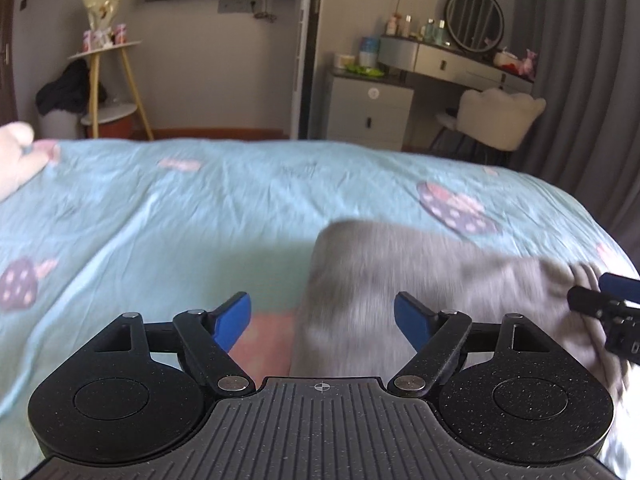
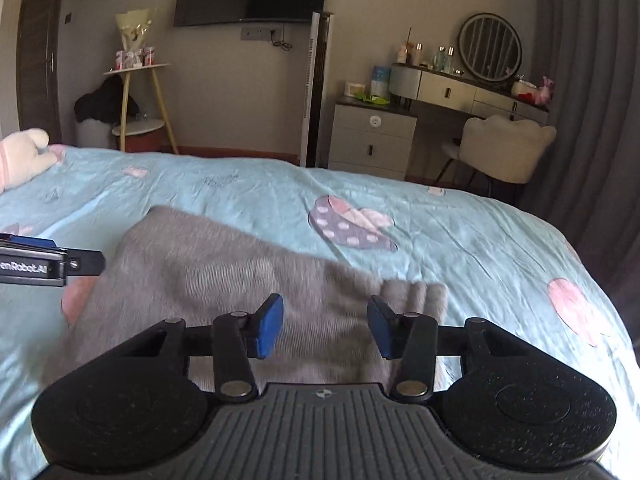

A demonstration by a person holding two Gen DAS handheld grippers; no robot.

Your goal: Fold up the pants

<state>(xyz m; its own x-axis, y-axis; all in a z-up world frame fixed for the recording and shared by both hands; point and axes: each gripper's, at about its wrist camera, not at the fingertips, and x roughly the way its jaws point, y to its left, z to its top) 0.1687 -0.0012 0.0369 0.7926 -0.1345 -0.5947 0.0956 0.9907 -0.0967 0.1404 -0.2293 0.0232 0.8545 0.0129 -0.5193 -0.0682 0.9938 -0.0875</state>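
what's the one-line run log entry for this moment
task: fold pants | left tool: open, empty | right tool: open, empty | gray pants: folded on blue bedspread | view: motion blur

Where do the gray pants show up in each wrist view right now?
Left wrist: pants lie lower right of center, ahead of the open left gripper.
Right wrist: pants lie lower left of center, under the open right gripper.
Shared landmark: the round mirror, upper right in both.
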